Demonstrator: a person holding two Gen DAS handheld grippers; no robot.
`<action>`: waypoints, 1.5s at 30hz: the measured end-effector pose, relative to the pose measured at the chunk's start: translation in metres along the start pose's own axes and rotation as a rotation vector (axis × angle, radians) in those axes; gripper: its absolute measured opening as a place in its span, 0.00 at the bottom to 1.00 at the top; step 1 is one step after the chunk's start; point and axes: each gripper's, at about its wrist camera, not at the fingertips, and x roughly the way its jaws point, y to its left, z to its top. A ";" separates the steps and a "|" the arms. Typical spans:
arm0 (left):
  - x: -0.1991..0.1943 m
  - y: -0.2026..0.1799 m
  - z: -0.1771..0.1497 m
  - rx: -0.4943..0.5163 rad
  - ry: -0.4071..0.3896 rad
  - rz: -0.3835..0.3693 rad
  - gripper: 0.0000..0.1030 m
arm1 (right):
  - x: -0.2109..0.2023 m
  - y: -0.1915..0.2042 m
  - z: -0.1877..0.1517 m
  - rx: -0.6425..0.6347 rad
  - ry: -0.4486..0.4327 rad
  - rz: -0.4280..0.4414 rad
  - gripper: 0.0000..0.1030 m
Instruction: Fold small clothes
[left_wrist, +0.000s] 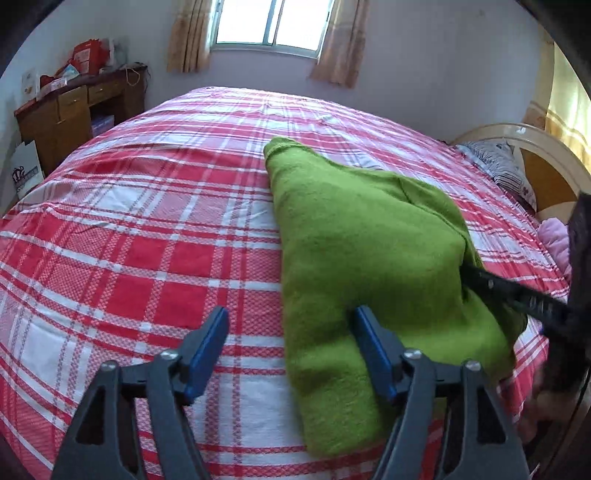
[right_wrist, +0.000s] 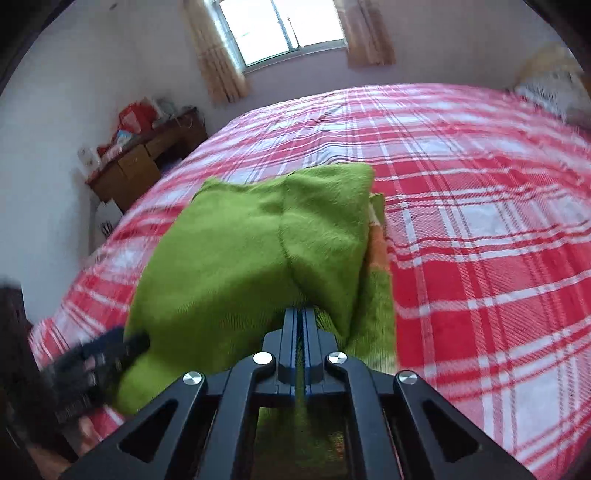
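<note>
While folded, green garment (left_wrist: 354, 236) lengthwise, window-pointing

Your left wrist cam sits low over the bed (left_wrist: 147, 229), angled down toward the window (left_wrist: 269, 22); right wrist cam faces the same wall, closer in; both share the green garment (left_wrist: 362, 251) and desk (left_wrist: 74, 110).

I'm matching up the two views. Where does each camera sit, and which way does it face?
Left wrist: on the left gripper, looking down across the bed toward the window; open fingers show.
Right wrist: on the right gripper, same heading; fingers shut on the green garment.
Shared: garment, bed, window, desk.
</note>
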 end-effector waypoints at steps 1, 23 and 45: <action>-0.002 0.001 0.003 0.009 0.004 -0.002 0.74 | 0.000 -0.002 0.003 -0.006 0.016 0.019 0.00; 0.048 0.012 0.039 -0.185 0.070 -0.269 0.72 | 0.010 -0.024 0.002 0.011 -0.002 0.046 0.54; -0.045 0.032 -0.021 -0.099 0.198 -0.280 0.43 | -0.066 0.009 -0.081 0.140 0.157 0.213 0.31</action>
